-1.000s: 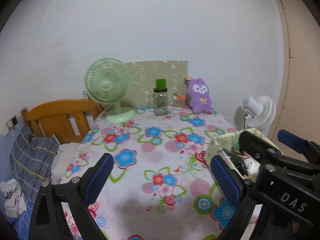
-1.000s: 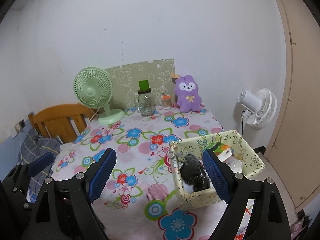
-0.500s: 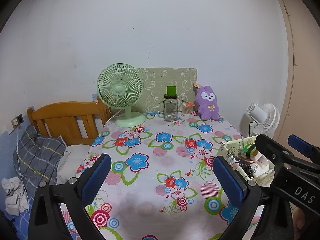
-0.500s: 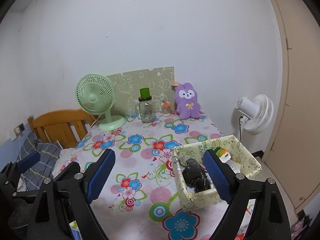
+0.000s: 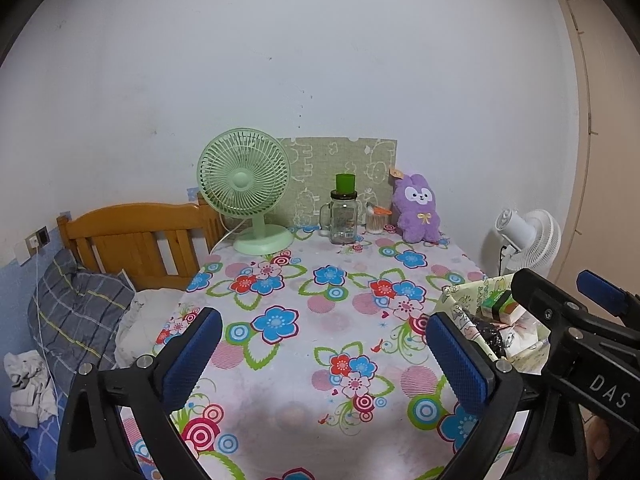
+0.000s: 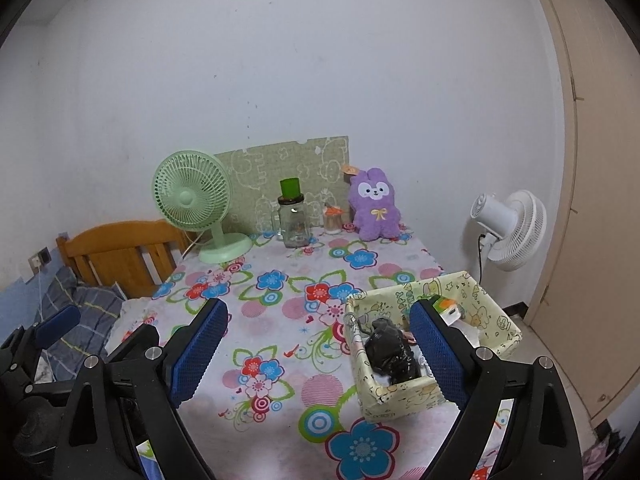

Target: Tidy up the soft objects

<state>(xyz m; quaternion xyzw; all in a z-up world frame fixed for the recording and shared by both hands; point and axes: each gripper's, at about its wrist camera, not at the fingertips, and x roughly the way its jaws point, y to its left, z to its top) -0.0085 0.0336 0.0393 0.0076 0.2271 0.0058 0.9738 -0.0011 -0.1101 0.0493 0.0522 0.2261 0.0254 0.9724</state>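
Left wrist view: the left gripper hung above the near part of the flowered tablecloth, blue pads spread wide, nothing between them. At the right edge the right gripper crossed in front of the yellow cartoon-print box; its jaw gap could not be read from here. What showed of the box held a black crinkly bundle, a green-and-orange packet and something white and pink behind — most of the inside was hidden by the gripper. At the far edge, against the wall, sat the purple plush bunny, upright, just beside a small glass with an orange piece on it. Left of that stood a clear jar mug with a green cup on its lid; the jar looked empty. A green desk fan stood further left, a green patterned board leaning behind.

Right wrist view: the right gripper was also spread wide, holding nothing. Its right finger overlapped the box, which sat at the table's right near corner. Inside the box, the black bundle filled the left half, the green-orange packet lay at the far side, white stuff under and beside them — not clear what. The plush bunny was well apart from the box, at the back. Part of the left gripper showed at the left edge. A white floor fan stood off the table, right.
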